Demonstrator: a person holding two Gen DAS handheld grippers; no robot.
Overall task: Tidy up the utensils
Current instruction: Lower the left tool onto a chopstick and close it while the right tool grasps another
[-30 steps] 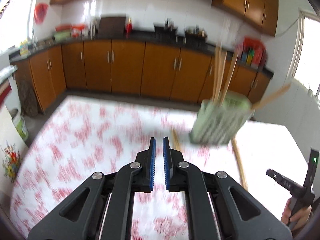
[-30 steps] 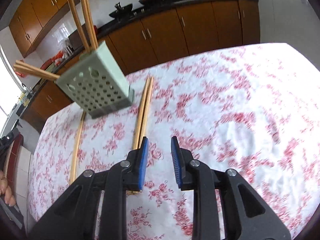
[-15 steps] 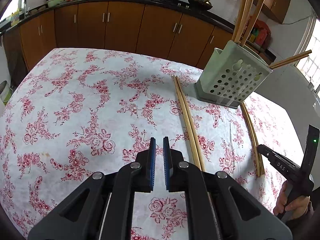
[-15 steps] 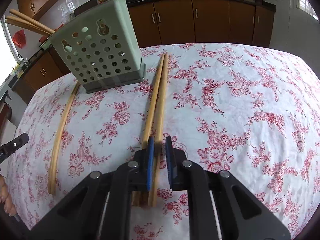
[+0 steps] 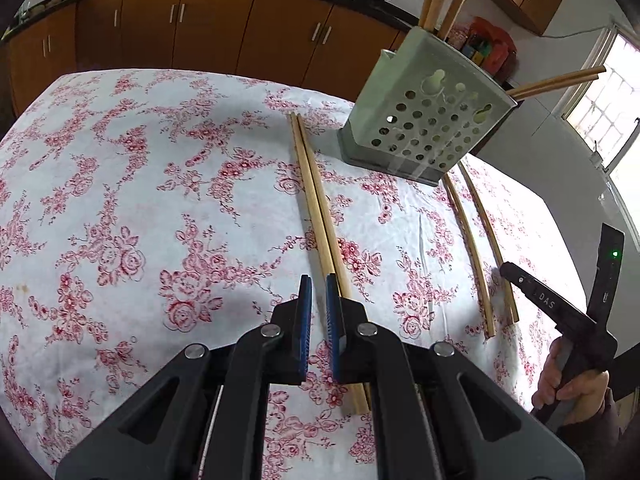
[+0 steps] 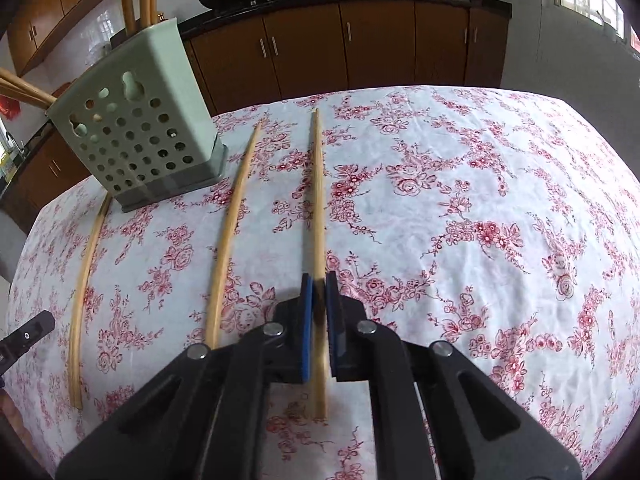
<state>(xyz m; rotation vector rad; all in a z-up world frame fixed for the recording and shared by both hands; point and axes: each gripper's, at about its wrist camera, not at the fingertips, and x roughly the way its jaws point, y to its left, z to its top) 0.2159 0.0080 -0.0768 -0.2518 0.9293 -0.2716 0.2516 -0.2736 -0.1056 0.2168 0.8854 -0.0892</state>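
Kitchen, brown cabinets [image 6: 304, 48] behind; table under a white cloth [image 6: 460, 200] with red flowers.

Right view, left to right: green perforated holder [image 6: 140, 136] at far left, chopsticks standing in it. One chopstick [image 6: 86, 280] on the cloth left of the holder's base. A second stick [image 6: 228, 236] lies alone, right of the holder. A third, the gripped stick [image 6: 318, 208], runs away from the camera, its near part between the blue pads of the right gripper [image 6: 319, 284]. Pads closed on it, touching both sides; its near end pokes out below the fingers.

Half a second ago these two sticks lay together as a pair, both under the right fingers. Now they are well apart, and only one is clamped.

Left view: left gripper [image 5: 316, 284] nearly closed, a narrow gap, nothing between the pads. A pair [image 5: 320, 216] lies side by side just right of its fingers, running toward the holder [image 5: 424, 120]. Two more sticks [image 5: 476, 248] lie right of the holder; the right view shows only one there. Only this view shows the hand [image 5: 572, 384] on the other gripper's handle, far right.
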